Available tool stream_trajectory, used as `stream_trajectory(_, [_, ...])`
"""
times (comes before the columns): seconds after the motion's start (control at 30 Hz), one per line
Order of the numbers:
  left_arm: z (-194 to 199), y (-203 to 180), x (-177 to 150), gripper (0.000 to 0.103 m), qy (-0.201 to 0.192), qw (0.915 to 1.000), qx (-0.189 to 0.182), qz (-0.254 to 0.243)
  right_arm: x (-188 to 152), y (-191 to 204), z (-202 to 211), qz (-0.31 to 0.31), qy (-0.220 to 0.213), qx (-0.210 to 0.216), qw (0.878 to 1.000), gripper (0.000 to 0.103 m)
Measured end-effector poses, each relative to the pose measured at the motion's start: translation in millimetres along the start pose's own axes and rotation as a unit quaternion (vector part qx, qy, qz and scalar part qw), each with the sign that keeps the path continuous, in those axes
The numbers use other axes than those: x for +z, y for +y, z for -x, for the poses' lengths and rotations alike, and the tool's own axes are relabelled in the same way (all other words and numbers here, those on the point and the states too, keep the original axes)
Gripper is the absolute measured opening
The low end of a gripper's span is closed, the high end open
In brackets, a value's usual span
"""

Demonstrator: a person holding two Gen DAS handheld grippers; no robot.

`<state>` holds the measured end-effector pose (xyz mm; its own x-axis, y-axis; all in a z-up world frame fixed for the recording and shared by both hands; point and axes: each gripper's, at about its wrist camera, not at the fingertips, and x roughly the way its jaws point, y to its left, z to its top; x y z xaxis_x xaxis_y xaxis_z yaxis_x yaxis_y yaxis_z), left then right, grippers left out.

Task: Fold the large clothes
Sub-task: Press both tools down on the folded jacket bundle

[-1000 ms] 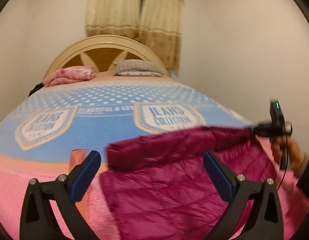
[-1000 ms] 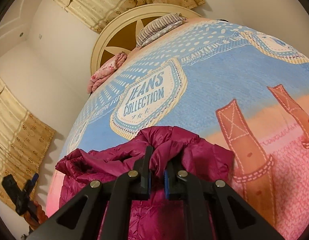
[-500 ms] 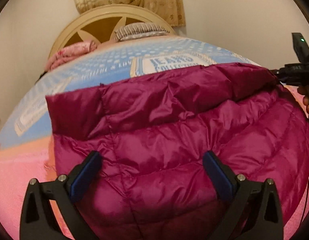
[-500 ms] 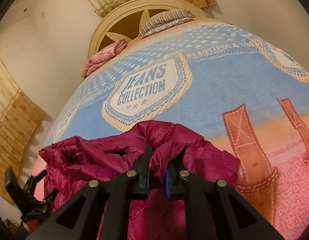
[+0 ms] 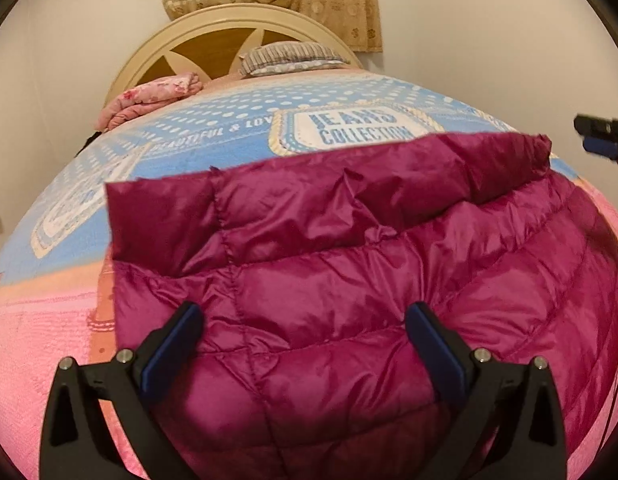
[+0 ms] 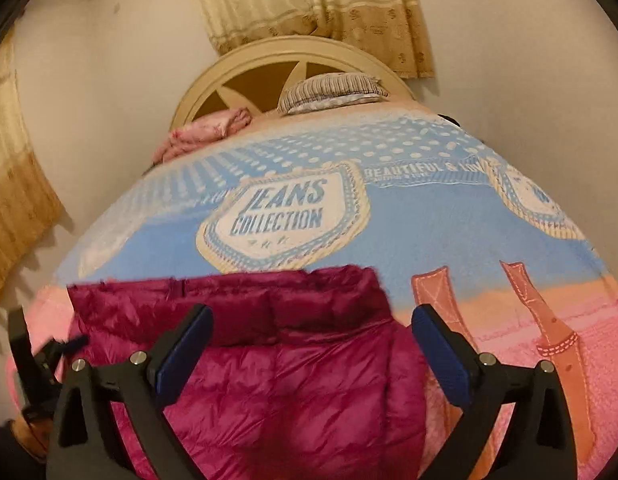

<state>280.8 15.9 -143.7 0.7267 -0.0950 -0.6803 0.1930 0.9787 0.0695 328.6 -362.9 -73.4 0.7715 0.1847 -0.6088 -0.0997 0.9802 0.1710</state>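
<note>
- The jacket, a quilted magenta one, is lying spread on the bed, on the pink near part of the cover, with its far edge reaching the blue part.
- A band along the far edge of the jacket is lying folded back over the body; the left wrist view is showing this fold across its whole width, with a seam running down it.
- The left gripper is hovering over the jacket with its jaws standing wide and nothing between the pads.
- The right gripper is opening its jaws; they are standing wide, with the jacket's right edge lying below the gap and neither pad pressing on it.
- Only the right wrist view is showing the jacket's right edge, the bare pink cover beside it and the brown strap prints on the cover.
- Each view is catching the other gripper at its margin: the right one as a dark blur at the right edge of the left view, the left one low at the left edge of the right view.
- A striped pillow and a folded pink blanket are lying at the headboard, well apart from the jacket.
</note>
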Motion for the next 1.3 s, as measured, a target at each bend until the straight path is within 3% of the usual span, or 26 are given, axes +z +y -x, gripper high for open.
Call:
stream_trajectory(0.2, [27.1,-4.4,27.6,0.103,-0.047,0.9986,0.022,0.009,-11.3,41.4,-8.8,-0.005,0.003,0.003,1.0,0.099])
stream_trajectory(0.33, [6.5,-12.9,37.2,0.103,-0.039,0.9983,0.042,-0.005,-22.7,75.7,-31.7,0.029,0.028,0.006,0.999,0.099])
stream_trajectory(0.4, [-11.1,-14.8,33.7,0.103,-0.025,0.9983,0.052,-0.01,-28.5,84.2,-44.0,0.041,0.033,-0.019,0.998,0.099])
stream_trajectory(0.57, [-44.4,-4.2,18.7,0.103,0.011,0.9994,0.024,0.023,-52.8,78.5,-84.4,0.036,0.082,-0.066,0.994,0.099])
stream_trajectory(0.8, [-50.8,-2.9,15.7,0.103,0.02,0.9991,0.013,0.034,-69.7,67.1,-95.2,0.024,0.075,-0.057,0.995,0.099])
stream_trajectory(1.3, [-56.8,-5.1,13.0,0.103,0.037,0.9987,0.016,0.032,-70.7,68.7,-106.1,0.032,0.09,-0.07,0.993,0.1])
